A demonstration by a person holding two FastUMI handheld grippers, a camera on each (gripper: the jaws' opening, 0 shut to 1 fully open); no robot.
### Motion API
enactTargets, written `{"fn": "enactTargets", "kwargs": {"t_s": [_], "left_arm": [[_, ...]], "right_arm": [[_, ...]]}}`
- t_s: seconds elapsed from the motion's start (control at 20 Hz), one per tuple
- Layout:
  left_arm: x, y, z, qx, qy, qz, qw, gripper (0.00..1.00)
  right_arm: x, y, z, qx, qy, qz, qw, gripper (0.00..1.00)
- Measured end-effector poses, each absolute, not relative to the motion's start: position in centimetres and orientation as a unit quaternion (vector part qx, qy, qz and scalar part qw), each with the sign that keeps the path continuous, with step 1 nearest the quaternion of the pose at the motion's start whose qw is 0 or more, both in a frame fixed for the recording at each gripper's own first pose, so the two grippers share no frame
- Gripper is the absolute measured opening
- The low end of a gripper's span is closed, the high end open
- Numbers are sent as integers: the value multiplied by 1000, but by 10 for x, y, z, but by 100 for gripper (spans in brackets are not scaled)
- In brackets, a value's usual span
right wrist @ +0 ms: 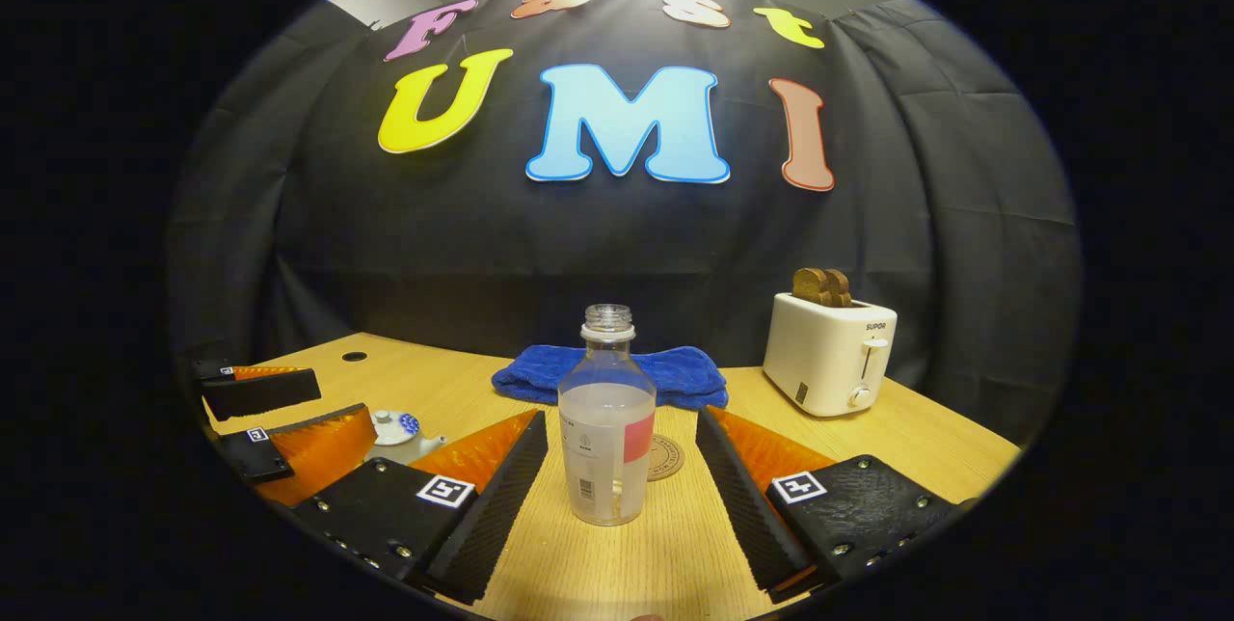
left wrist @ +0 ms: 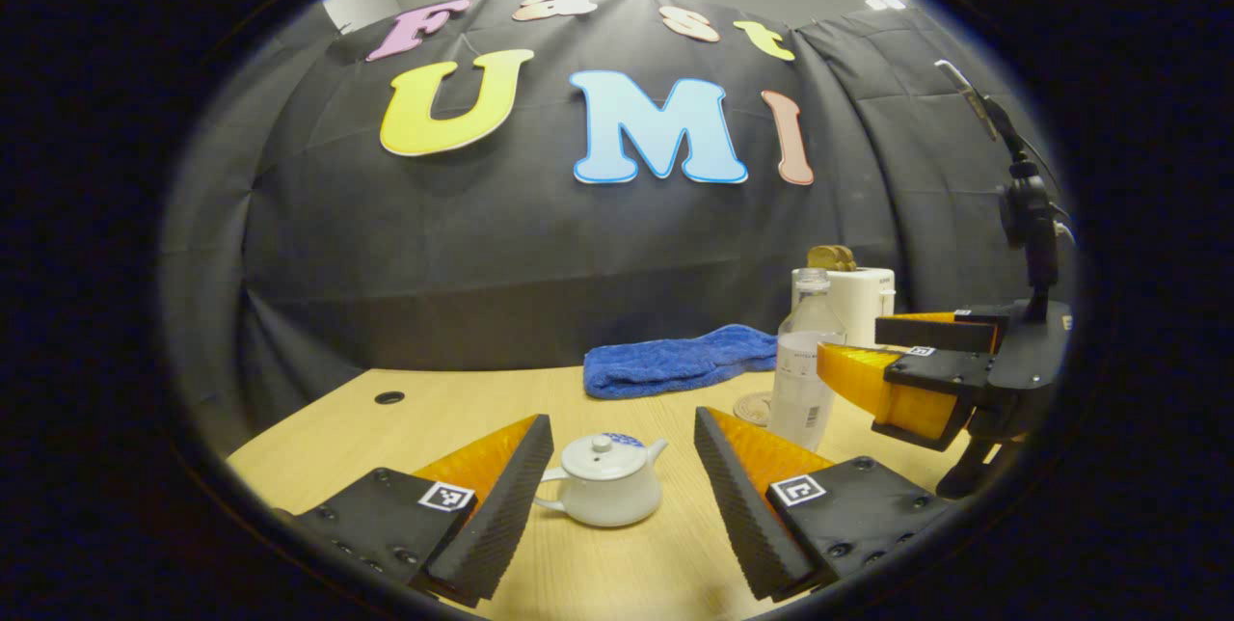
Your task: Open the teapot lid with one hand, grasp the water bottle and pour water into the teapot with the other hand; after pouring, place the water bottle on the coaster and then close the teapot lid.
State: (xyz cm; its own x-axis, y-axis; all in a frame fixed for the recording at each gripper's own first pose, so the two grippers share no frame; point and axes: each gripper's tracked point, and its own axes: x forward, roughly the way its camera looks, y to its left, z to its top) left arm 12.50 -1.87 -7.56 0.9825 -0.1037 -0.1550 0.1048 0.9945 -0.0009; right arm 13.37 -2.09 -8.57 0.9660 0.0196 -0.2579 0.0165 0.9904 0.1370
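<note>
Left claw (left wrist: 617, 467) spread wide, empty, teapot (left wrist: 603, 494) between fingers, untouched, lid on. Blue towel (right wrist: 609, 372) behind on table (right wrist: 916, 438). Right claw (right wrist: 622, 462) spread wide around uncapped water bottle (right wrist: 607, 428), untouched; coaster (right wrist: 665, 457) just behind. Toaster (right wrist: 831, 351) far right.

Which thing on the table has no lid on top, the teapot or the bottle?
The water bottle: its neck is open with no cap. The white teapot has its lid on, knob on top.
</note>
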Motion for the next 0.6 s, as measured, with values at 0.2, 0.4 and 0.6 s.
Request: {"fn": "enactTargets", "kwargs": {"t_s": [0.2,0.4,0.6], "left_arm": [[147,-20,-90,2,96,-64,993,99],[170,-19,-103,-6,109,-74,991,99],[185,-18,-111,0,118,-71,990,99]], "right_arm": [[149,-19,-95,71,141,-9,987,96],[159,-18,-115,89,163,-22,982,96],[164,-12,-132,91,185,-20,978,96]]}}
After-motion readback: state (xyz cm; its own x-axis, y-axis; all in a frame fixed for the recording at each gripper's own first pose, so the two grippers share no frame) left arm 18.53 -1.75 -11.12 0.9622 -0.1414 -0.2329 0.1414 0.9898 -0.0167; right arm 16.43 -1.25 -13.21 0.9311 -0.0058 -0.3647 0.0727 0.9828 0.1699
